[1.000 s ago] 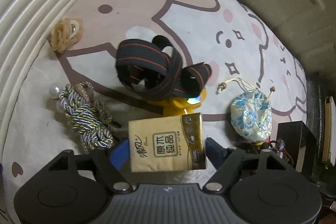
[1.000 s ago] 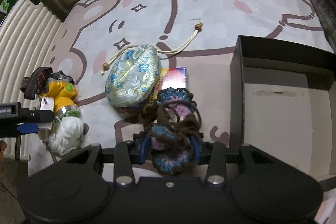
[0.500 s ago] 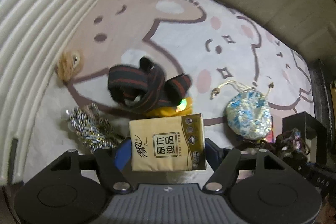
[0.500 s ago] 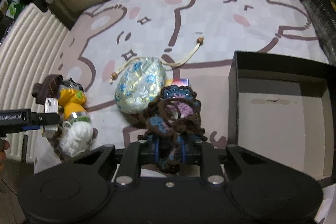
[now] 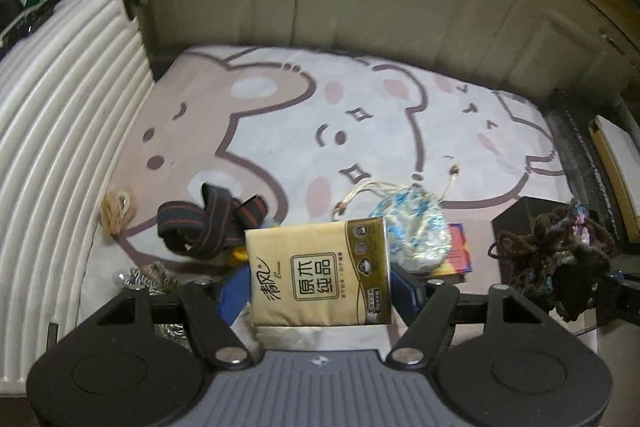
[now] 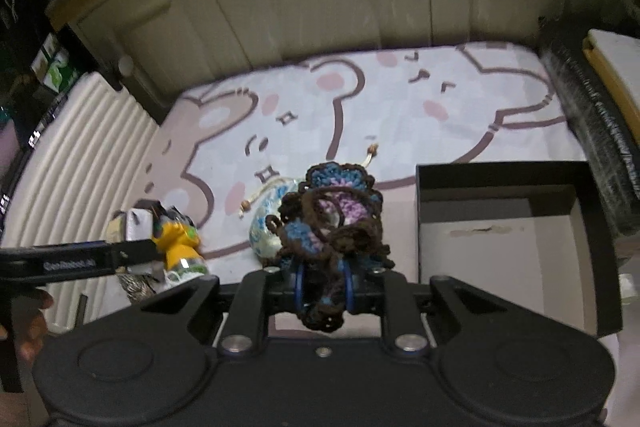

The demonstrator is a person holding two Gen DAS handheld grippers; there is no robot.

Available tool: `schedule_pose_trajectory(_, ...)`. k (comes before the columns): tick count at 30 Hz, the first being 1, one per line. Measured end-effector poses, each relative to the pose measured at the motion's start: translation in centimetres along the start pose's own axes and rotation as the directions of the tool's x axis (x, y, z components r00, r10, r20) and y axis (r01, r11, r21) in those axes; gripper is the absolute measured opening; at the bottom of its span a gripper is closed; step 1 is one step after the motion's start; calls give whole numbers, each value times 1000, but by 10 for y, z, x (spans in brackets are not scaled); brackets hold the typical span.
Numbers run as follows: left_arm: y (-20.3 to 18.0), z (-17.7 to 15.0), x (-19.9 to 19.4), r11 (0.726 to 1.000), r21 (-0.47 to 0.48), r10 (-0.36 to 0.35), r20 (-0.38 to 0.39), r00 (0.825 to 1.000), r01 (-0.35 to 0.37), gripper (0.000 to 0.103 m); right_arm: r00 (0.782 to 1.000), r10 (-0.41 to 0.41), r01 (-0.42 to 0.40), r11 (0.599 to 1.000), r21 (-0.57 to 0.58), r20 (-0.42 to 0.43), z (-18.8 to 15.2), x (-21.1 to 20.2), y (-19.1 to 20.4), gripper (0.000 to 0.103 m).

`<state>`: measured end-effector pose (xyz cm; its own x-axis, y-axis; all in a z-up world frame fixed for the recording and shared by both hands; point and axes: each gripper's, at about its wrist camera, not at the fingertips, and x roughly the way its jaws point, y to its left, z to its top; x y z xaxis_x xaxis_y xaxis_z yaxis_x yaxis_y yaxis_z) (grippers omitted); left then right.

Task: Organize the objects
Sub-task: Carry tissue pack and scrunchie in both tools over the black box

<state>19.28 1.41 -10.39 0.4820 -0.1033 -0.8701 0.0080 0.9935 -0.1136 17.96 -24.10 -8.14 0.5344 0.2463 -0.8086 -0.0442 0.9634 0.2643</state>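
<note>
Right gripper [image 6: 323, 287]: clamped on a crocheted pouch [image 6: 332, 223]
Black box [image 6: 592, 251]: open, at right
Brocade drawstring bag [image 6: 266, 227]: on bear-print mat [image 6: 400, 115]
Left gripper [image 6: 132, 251]: at left edge

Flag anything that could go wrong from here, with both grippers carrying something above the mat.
1. The crochet piece is floppy, and the right gripper pinches only its lower part; loose loops could snag the black box rim on the way in.
2. The left gripper holds the tissue pack by its soft sides; it may slip or crush.
3. Both loads hang close together, so the grippers could bump.
</note>
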Motion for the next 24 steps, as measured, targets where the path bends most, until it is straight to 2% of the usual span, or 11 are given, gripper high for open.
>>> schedule_pose_trajectory(6,-19,0,-12,999,36,-7,34,999,6,72,995,15,-15,1000,4,96,1,-37,-1,19)
schedule_pose_trajectory(12,-44,4,-16,998,58,-24,68,997,20,72,977,28,-38,998,43,209,0,-79,-15,19)
schedule_pose_trajectory(18,-86,5,-13,992,117,-66,81,994,57,72,970,-39,19,996,85,241,-9,-96,-42,19)
schedule_pose_trajectory(24,-135,2,-5,977,180,-129,62,990,116,72,960,-114,77,985,152,256,-17,-105,-79,19)
